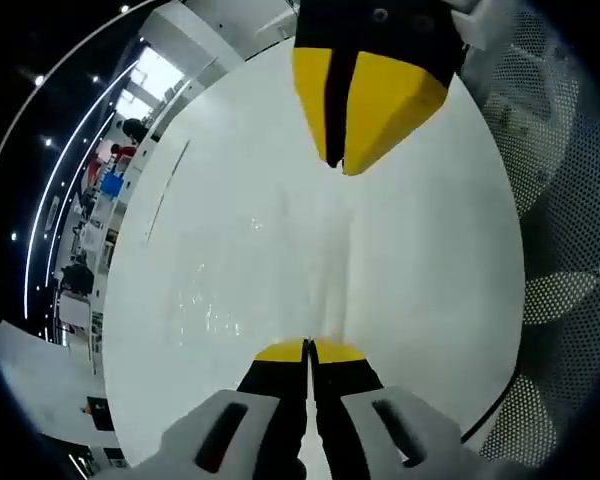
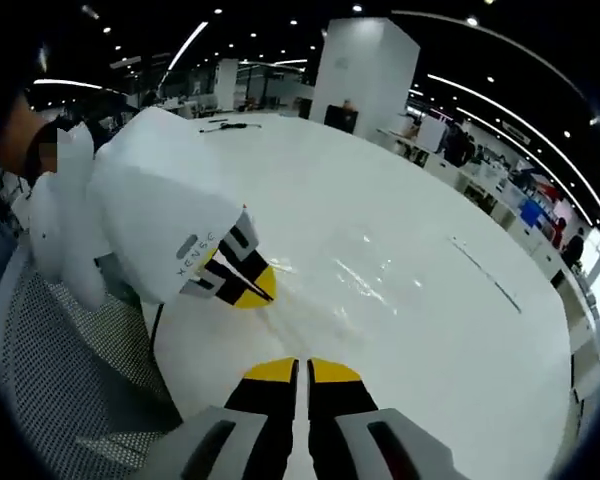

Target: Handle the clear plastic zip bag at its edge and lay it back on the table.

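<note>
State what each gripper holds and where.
Both the left gripper and right gripper are shut on edges of the clear zip bag; which edges is unclear.

The clear zip bag (image 1: 280, 270) is barely discernible beyond the left gripper (image 1: 308, 350); its outline cannot be traced.

A large round white table (image 1: 420, 280) takes up most of the left gripper view; its glossy top reflects ceiling lights. A thin dark line (image 1: 167, 190) lies on the tabletop towards its far-left edge. Beyond the table's right edge is perforated mesh flooring (image 1: 560, 200). Past the left edge, a bright window (image 1: 152, 78), a blue box (image 1: 111, 184) and dim shelving. In the right gripper view, a white pillar (image 2: 362, 70) rises beyond the table's far edge, with ceiling light strips (image 2: 185, 45) overhead and desks (image 2: 520, 195) along the right.
</note>
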### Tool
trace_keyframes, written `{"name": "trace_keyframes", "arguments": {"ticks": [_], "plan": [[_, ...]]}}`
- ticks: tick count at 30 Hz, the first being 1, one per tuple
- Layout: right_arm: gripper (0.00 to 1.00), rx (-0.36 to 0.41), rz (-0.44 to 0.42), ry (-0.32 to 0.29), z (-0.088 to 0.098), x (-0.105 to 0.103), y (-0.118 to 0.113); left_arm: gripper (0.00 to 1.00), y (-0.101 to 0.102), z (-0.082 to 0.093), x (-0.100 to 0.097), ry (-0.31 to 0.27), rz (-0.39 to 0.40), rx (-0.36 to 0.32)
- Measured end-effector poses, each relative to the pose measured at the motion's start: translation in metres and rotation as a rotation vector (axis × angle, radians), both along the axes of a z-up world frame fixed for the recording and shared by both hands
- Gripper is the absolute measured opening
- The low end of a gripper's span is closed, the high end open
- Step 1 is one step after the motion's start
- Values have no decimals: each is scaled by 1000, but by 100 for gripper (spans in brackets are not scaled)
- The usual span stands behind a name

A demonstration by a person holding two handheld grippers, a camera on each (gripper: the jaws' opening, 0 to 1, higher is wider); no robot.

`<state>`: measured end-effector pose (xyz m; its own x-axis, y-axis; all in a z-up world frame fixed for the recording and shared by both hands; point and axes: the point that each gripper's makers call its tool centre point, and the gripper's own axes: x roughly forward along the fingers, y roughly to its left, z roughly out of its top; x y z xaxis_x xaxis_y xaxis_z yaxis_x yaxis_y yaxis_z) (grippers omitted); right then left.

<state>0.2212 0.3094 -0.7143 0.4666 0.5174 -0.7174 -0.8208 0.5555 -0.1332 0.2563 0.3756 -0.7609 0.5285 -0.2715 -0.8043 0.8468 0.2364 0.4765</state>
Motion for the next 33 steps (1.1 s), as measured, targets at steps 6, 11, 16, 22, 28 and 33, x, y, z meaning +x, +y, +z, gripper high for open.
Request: {"name": "trace_keyframes", "arguments": {"ticks": [6, 11, 16, 22, 28, 33], "plan": [[1, 5, -45, 31, -7, -7, -11, 0, 0, -2, 0, 11, 22, -7], [1, 18, -69, 38, -9, -5, -14, 0, 4, -5, -1, 20, 39, -2], [1, 40, -92, 37, -8, -1, -15, 2, 8, -8, -4, 51, 51, 4], [1, 60, -117, 56, -13, -4, -17, 4, 10, -10, -9, 84, 83, -14], [1, 75, -121, 65, -15, 0, -13, 11, 10, -8, -17, 107, 136, -91], [2, 92, -135, 63, -13, 4, -12, 14, 16, -8, -24, 116, 168, -119]]}}
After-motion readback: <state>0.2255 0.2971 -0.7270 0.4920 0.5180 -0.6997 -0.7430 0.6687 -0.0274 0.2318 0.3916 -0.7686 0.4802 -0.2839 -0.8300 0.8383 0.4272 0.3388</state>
